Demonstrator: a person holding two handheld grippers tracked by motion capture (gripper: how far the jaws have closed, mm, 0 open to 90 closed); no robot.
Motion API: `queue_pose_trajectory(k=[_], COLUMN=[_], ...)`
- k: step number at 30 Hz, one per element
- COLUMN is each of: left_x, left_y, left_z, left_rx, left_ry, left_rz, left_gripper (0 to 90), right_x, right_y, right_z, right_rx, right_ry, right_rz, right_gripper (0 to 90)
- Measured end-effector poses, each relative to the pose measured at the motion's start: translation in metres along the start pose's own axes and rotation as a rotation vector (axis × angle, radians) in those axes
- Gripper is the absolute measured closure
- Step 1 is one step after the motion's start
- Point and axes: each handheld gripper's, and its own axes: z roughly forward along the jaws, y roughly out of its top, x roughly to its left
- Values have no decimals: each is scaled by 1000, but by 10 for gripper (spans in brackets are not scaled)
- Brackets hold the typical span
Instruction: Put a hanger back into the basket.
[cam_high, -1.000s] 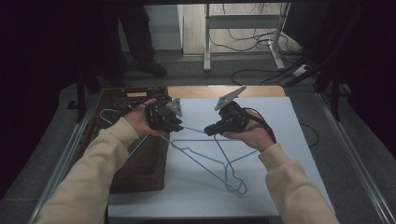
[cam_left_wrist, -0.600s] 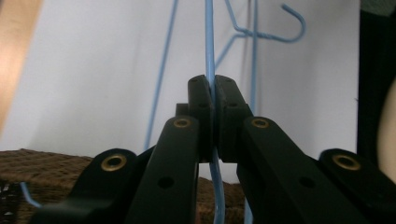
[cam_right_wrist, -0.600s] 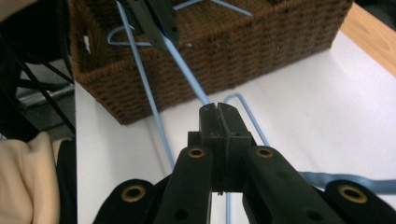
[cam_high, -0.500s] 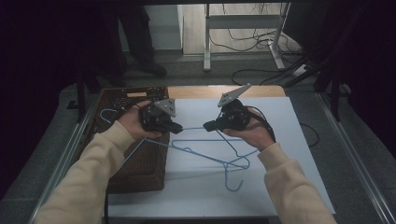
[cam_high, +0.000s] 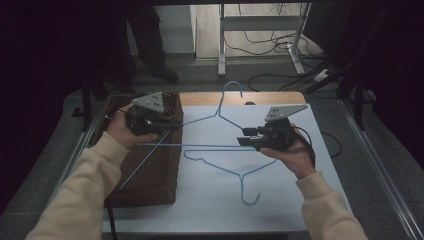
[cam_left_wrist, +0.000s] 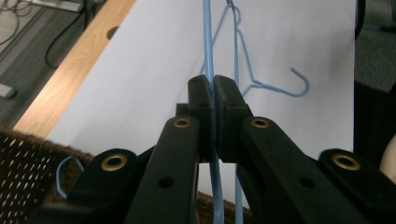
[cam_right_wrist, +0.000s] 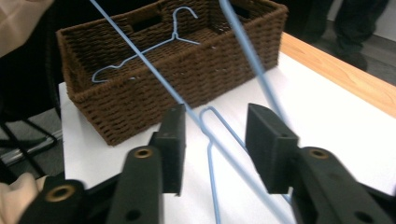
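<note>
My left gripper is over the brown wicker basket, shut on a blue wire hanger. Its hook points to the table's far edge. In the left gripper view the jaws pinch the wire. My right gripper hovers over the white table; its jaws have just been opening. In the right gripper view the hanger's wire runs between the parted pads without being pressed. A second blue hanger lies flat on the table. A third one lies inside the basket.
The basket stands at the table's left side. A wooden strip borders the far edge. A person's legs stand beyond the table, near a metal stand and floor cables.
The hands have drawn apart: the left went left over the basket with the hanger, the right went right. The right jaws have opened off the wire. The hanger's hook swung to the far side.
</note>
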Motion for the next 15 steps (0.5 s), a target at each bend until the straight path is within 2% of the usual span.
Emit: queue_pose_trajectory(k=[5, 11, 15], left_x=[2, 3, 1], left_y=[-16, -39, -59], left_z=[-15, -33, -46], left_rx=[-43, -89, -138], left_ry=[40, 92, 118], left_rz=[-62, -140, -201], left_gripper=[869, 869, 869], right_x=[1, -4, -7], right_y=[-23, -48, -60], right_z=[-4, -5, -3], right_rx=[-8, 9, 30], right_ry=[-19, -28, -35], right_rz=[34, 82, 110], right_gripper=[474, 453, 445])
